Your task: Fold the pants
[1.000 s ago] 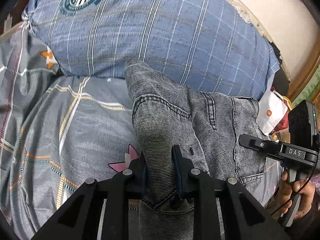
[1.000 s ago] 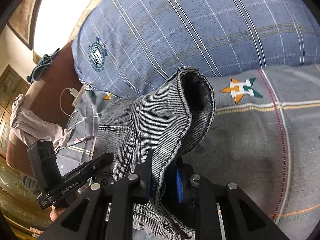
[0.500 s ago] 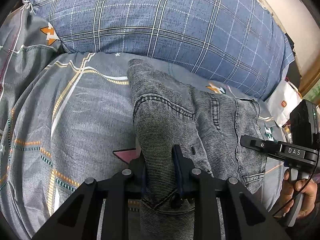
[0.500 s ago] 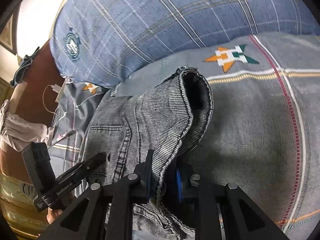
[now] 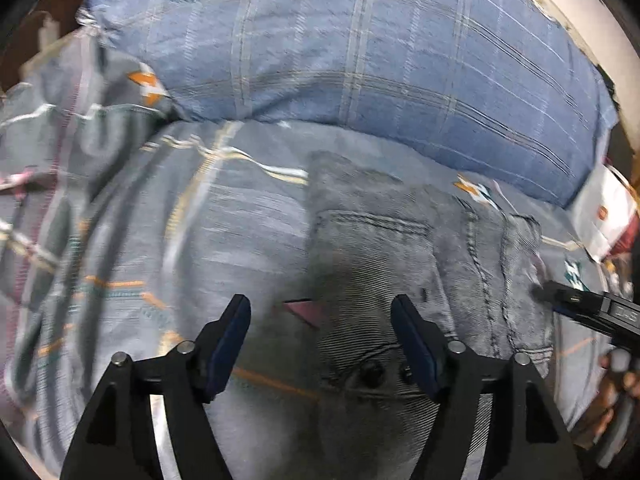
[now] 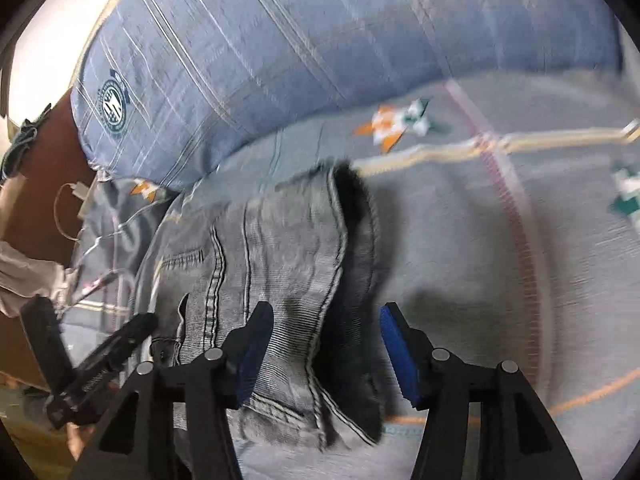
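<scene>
Grey denim pants (image 5: 380, 264) lie in a folded bundle on the bed's patterned grey sheet (image 5: 168, 240). My left gripper (image 5: 320, 312) hovers just above their waistband; its jaws are opening and the pads stand clear of the cloth, which lies loose beneath them. In the right wrist view the pants (image 6: 280, 248) show a dark open end. My right gripper (image 6: 326, 322) is also opening, with that edge of the denim lying slack between the blue pads, untouched. Each view shows the other gripper at its side: the right gripper (image 5: 584, 308), the left gripper (image 6: 100, 356).
A large blue plaid pillow (image 5: 380, 52) lies just behind the pants. A white bag (image 5: 604, 216) sits at the bed's right edge. A wooden headboard (image 6: 36, 184) and a white cable (image 6: 68, 208) are at the left. A hand (image 5: 616, 392) holds the right gripper's handle.
Both grippers were shut on the denim; now both have let go and spread wide. The pants have dropped flat onto the sheet, and both views have sunk closer to the bed.
</scene>
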